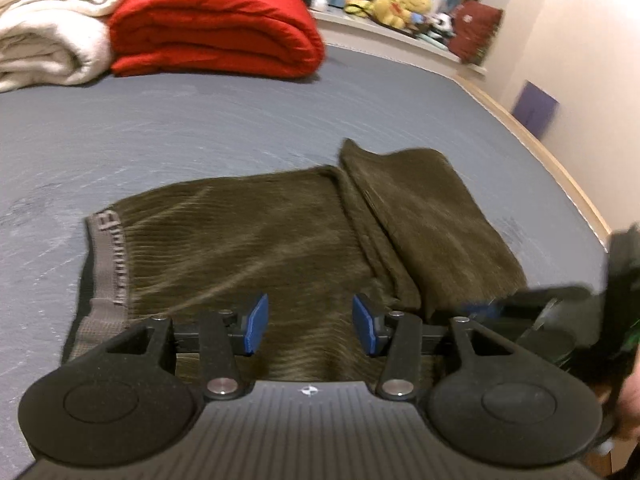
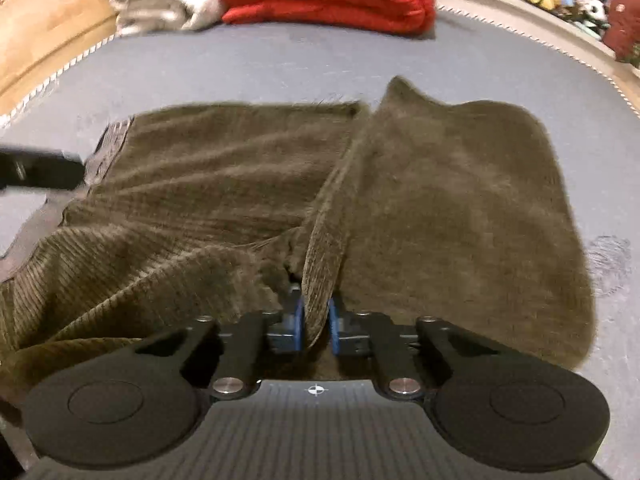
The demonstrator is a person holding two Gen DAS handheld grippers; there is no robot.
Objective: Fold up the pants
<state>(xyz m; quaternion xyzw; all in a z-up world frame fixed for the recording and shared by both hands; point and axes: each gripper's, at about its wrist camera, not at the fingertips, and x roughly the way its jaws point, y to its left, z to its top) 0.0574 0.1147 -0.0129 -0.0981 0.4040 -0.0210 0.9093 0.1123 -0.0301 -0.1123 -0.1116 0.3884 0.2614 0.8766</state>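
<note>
The olive ribbed pants (image 1: 280, 240) lie on the blue-grey bed (image 1: 200, 128), grey waistband (image 1: 108, 256) at the left, a folded part at the right. My left gripper (image 1: 310, 326) is open and empty just above the near edge of the pants. My right gripper (image 2: 316, 328) is shut on a raised fold of the pants (image 2: 324, 248) near the middle of the near edge; it shows blurred in the left wrist view (image 1: 532, 304). The left gripper's tip (image 2: 40, 170) shows at the left of the right wrist view, by the waistband (image 2: 110, 148).
A folded red blanket (image 1: 216, 28) and a white blanket (image 1: 48, 24) lie at the far end of the bed. Soft toys (image 1: 400, 4) sit on a ledge behind. A wall (image 1: 580, 60) runs along the bed's right edge; wooden floor (image 2: 44, 28) lies at the left.
</note>
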